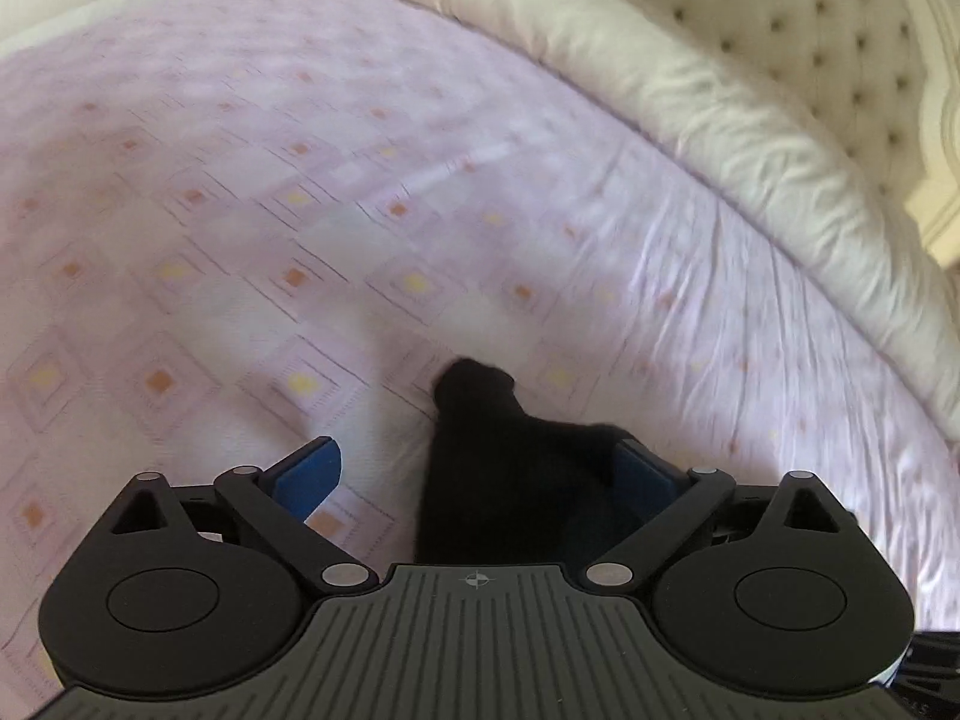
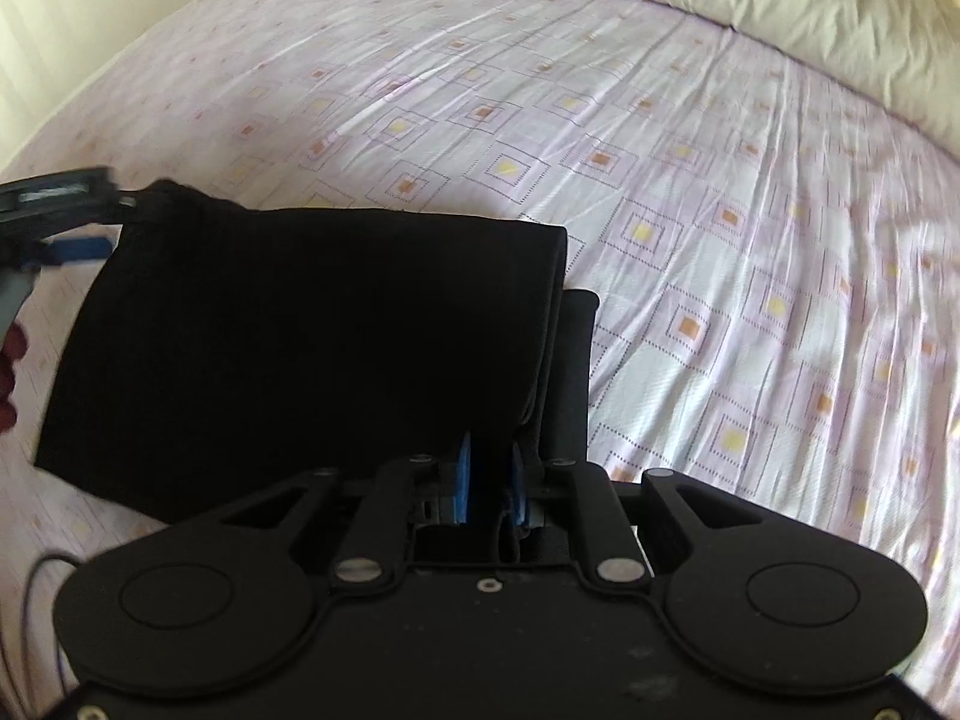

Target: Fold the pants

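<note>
The black pants [image 2: 300, 348] lie folded in a thick rectangle on the pink patterned bedsheet [image 2: 660, 192], with a lower layer sticking out at the right edge. My right gripper [image 2: 489, 480] is shut on the near edge of the fold, black cloth pinched between its blue pads. In the left wrist view a bunched corner of the pants [image 1: 480, 414] lies between the wide-apart jaws of my left gripper [image 1: 474, 468]. The cloth lies against the right pad and clear of the left pad, so that gripper is open. The left gripper [image 2: 72, 222] also shows at the pants' far left corner.
A cream rolled duvet or pillow [image 1: 690, 84] runs along the far side of the bed, in front of a tufted cream headboard [image 1: 810, 18]. A hand [image 2: 9, 360] shows at the left edge, with a thin cable [image 2: 36, 588] below it. The sheet [image 1: 210, 210] stretches wide to the left.
</note>
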Tool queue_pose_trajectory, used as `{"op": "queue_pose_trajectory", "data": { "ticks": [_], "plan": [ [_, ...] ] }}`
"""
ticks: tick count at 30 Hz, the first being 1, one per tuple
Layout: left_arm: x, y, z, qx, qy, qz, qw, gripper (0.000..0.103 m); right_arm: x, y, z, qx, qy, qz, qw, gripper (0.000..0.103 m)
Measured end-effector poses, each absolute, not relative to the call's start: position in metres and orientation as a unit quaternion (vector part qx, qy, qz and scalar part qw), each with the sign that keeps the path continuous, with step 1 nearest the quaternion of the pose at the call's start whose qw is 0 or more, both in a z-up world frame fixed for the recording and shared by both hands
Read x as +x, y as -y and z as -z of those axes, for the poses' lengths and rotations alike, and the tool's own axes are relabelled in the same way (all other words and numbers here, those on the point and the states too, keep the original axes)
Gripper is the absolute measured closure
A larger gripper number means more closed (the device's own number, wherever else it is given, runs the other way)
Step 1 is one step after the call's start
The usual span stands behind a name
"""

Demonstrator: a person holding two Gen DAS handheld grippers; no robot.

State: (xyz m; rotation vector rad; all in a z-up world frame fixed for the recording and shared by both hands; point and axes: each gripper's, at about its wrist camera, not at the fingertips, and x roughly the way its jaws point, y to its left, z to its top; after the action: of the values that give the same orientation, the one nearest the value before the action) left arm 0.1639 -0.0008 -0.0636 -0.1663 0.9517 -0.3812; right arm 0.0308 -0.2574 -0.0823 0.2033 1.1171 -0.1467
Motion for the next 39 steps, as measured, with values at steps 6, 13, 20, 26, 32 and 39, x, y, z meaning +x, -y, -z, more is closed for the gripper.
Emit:
{"op": "queue_pose_trajectory", "data": {
  "ticks": [6,13,20,26,32,39],
  "plan": [
    [0.175,0.002,0.075,-0.058,-0.462,0.159,0.870,0.003,0.029,0.266,0.081,0.128,-0.530,0.066,0.836,0.089],
    [0.182,0.021,0.082,0.007,-0.464,0.164,0.871,0.000,0.029,0.264,0.082,0.122,-0.538,0.072,0.831,0.089],
    [0.146,-0.010,0.043,-0.015,-0.421,0.192,0.886,0.002,0.026,0.273,0.079,0.146,-0.535,0.080,0.828,0.089],
    [0.107,-0.024,0.043,-0.020,-0.438,0.245,0.865,0.002,0.013,0.287,0.072,0.193,-0.504,0.091,0.837,0.073],
    [0.084,-0.019,0.059,-0.020,-0.460,0.271,0.845,0.002,0.003,0.299,0.067,0.243,-0.451,0.115,0.851,0.020],
    [0.087,-0.001,0.086,0.006,-0.488,0.270,0.830,0.001,0.038,0.301,0.093,0.243,-0.527,0.109,0.807,0.016]
  ]
}}
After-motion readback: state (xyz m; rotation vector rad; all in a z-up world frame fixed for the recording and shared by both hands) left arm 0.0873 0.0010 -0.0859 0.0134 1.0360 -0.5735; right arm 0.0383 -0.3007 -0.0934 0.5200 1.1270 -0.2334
